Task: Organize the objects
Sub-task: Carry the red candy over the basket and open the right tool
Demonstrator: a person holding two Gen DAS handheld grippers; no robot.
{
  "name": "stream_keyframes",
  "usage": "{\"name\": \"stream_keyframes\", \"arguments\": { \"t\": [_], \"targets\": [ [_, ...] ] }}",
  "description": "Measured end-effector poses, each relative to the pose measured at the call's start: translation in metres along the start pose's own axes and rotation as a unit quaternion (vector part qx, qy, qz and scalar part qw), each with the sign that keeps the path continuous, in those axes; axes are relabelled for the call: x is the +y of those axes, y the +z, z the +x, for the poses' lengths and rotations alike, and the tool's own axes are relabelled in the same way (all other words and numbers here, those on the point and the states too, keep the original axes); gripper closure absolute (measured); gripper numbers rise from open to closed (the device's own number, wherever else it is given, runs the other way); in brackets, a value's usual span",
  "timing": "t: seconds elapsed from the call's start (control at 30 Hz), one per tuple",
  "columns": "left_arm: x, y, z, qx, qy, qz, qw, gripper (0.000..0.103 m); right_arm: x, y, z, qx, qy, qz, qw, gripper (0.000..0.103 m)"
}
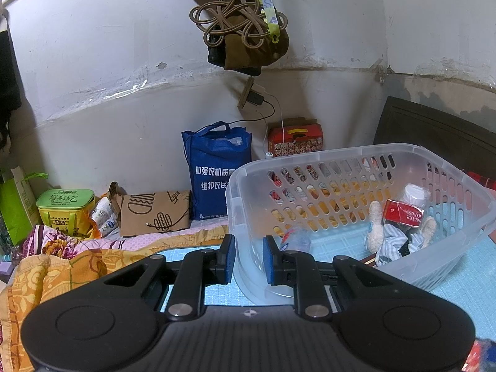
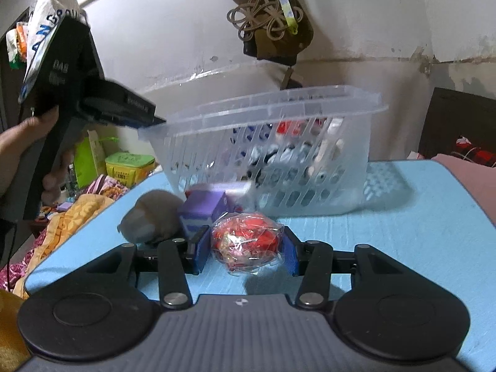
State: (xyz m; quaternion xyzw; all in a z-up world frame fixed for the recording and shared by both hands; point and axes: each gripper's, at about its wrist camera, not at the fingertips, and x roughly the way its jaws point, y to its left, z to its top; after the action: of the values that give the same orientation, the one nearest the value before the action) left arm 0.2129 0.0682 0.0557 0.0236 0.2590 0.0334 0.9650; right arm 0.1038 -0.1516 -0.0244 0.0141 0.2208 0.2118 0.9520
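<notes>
A clear plastic basket [image 1: 434,161] stands tilted on the light blue table [image 1: 477,279]. My left gripper [image 1: 249,257] straddles the basket's near left rim, one pad inside and one outside, apparently shut on it. Inside lie a red cigarette pack [image 1: 403,214], a white bottle [image 1: 414,193], a plush toy [image 1: 396,235] and a small clear bottle [image 1: 296,237]. In the right wrist view my right gripper [image 2: 246,249] has its pads on both sides of a red wrapped ball [image 2: 246,241], closed on it. A grey plush [image 2: 152,217] and a purple box [image 2: 204,210] lie just behind. The basket [image 2: 365,105] also shows here, with the left gripper [image 2: 136,114] at its rim.
A blue bag [image 1: 217,170], a brown paper bag [image 1: 155,214], a green tin [image 1: 65,207] and a red box [image 1: 294,139] stand along the wall. Orange floral bedding [image 1: 46,279] lies left of the table. A bag and cords [image 1: 245,31] hang on the wall.
</notes>
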Motion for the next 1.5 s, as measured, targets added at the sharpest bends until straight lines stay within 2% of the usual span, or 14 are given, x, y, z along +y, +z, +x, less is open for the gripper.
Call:
{"name": "stream_keyframes", "arguments": {
  "t": [0.27,0.5,0.67,0.8,0.97,1.1,1.23,1.27,1.3,1.33,1.4,1.5],
  "targets": [
    [0.0,0.0,0.0,0.001,-0.002,-0.002,1.0,0.08,-0.008,0.028,-0.008,-0.024,-0.004,-0.007,1.0,0.052],
    [0.0,0.001,0.001,0.001,-0.002,-0.003,1.0,0.08,0.002,0.044,-0.005,-0.033,0.004,-0.025,0.999,0.052],
    [0.0,0.001,0.001,0.0,0.0,0.0,1.0,0.08,0.01,0.082,-0.005,-0.064,0.002,-0.053,0.997,0.052],
    [0.002,0.001,0.001,0.003,-0.003,-0.007,1.0,0.078,0.023,0.116,0.012,-0.072,-0.007,-0.087,0.994,0.052],
    [0.004,0.001,0.001,0.003,-0.006,-0.012,0.9999,0.078,0.023,0.142,0.059,-0.035,-0.013,-0.092,0.995,0.052],
    [0.004,0.001,0.001,0.004,-0.009,-0.014,0.9999,0.079,0.013,0.144,0.094,-0.002,-0.02,-0.076,0.997,0.052],
    [0.005,0.0,0.002,0.003,-0.008,-0.013,0.9999,0.079,0.004,0.141,0.105,0.003,-0.01,-0.06,0.998,0.051],
    [0.004,0.001,0.002,0.003,-0.008,-0.012,0.9999,0.079,0.005,0.142,0.105,-0.002,-0.014,-0.068,0.998,0.036],
    [0.004,0.001,0.002,0.003,-0.007,-0.011,0.9999,0.079,0.006,0.143,0.105,-0.008,-0.021,-0.076,0.997,0.008],
    [0.005,0.001,0.003,0.003,-0.007,-0.011,0.9999,0.079,0.007,0.144,0.101,-0.024,-0.031,-0.076,0.996,0.0],
    [0.004,0.001,0.002,0.003,-0.007,-0.012,0.9999,0.079,0.002,0.143,0.086,-0.063,-0.042,-0.059,0.995,0.0],
    [0.004,0.0,0.002,0.003,-0.006,-0.01,0.9999,0.079,-0.011,0.135,0.067,-0.066,-0.037,-0.028,0.997,0.0]
  ]
}}
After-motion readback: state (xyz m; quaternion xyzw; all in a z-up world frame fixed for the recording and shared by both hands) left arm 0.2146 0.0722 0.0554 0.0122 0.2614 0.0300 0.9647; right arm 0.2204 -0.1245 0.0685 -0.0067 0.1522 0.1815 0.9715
